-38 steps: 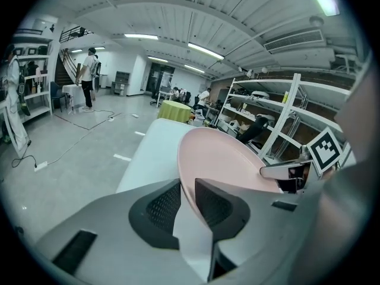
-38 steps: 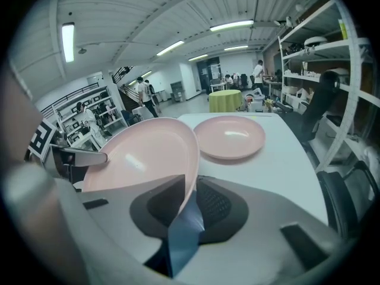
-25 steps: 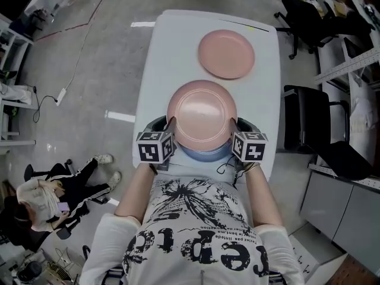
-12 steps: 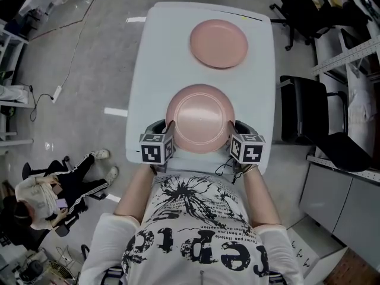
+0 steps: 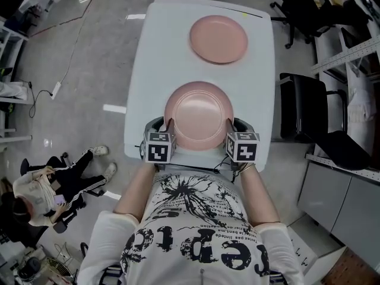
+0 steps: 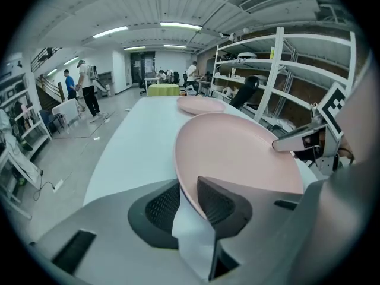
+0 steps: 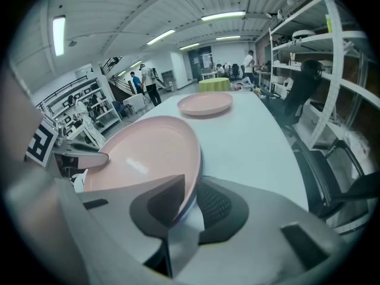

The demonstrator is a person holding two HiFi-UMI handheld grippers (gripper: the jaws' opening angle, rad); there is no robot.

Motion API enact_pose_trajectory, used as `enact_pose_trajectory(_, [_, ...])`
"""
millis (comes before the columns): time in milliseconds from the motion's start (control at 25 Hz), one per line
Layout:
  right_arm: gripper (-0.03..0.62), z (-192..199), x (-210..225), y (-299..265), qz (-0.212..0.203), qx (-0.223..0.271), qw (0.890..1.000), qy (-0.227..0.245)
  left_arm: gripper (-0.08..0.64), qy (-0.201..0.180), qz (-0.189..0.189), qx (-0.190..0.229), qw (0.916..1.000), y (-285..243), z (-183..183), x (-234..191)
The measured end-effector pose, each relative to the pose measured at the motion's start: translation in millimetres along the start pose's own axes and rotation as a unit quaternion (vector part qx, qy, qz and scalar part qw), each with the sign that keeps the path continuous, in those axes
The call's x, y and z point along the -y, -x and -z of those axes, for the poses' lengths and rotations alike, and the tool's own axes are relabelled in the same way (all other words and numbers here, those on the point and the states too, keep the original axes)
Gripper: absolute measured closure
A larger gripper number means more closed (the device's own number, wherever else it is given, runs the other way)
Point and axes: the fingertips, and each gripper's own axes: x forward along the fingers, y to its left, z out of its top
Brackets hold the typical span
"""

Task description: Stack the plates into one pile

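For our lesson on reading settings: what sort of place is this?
Probably an industrial workshop or lab: tall white metal shelving racks, black office chairs, and cables trailing across the grey concrete floor.

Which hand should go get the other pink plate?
Probably left: the left tool is opening its jaws around the rim of the near pink plate, while the right tool grips it. The far pink plate lies ahead of both.

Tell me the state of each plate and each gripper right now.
near pink plate: level, rim between both grippers' jaws.
far pink plate: flat on the table, untouched.
left gripper: jaws opening, plate rim between them.
right gripper: shut on near pink plate's rim.
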Motion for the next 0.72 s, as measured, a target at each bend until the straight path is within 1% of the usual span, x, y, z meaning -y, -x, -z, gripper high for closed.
enact_pose_trajectory(80, [0.523,0.0,2.0,-0.2,0.006,0.001,1.000,0.007,0.459,-0.005,-0.004,0.002,1.0000,-4.3,1.9,2.3])
enact_pose_trajectory(360, [0.514,-2.2,1.6,-3.2,0.036,0.005,0.998,0.048,0.454,0.000,-0.007,-0.010,0.9999,-8.9,9.1,-0.5])
enact_pose_trajectory(480, [0.511,-1.4,3.8,-4.1,0.050,0.005,0.997,0.055,0.449,-0.001,-0.009,-0.008,0.9999,-10.7,10.1,-1.1])
enact_pose_trajectory(640, [0.517,-0.4,6.9,-8.3,0.050,0.011,0.997,0.064,0.442,-0.016,-0.018,-0.003,0.9997,-13.3,9.0,-1.9])
enact_pose_trajectory(720, [0.515,-1.8,9.2,-10.7,0.049,0.013,0.997,0.066,0.442,-0.017,-0.019,-0.002,0.9997,-15.5,7.7,-1.3])
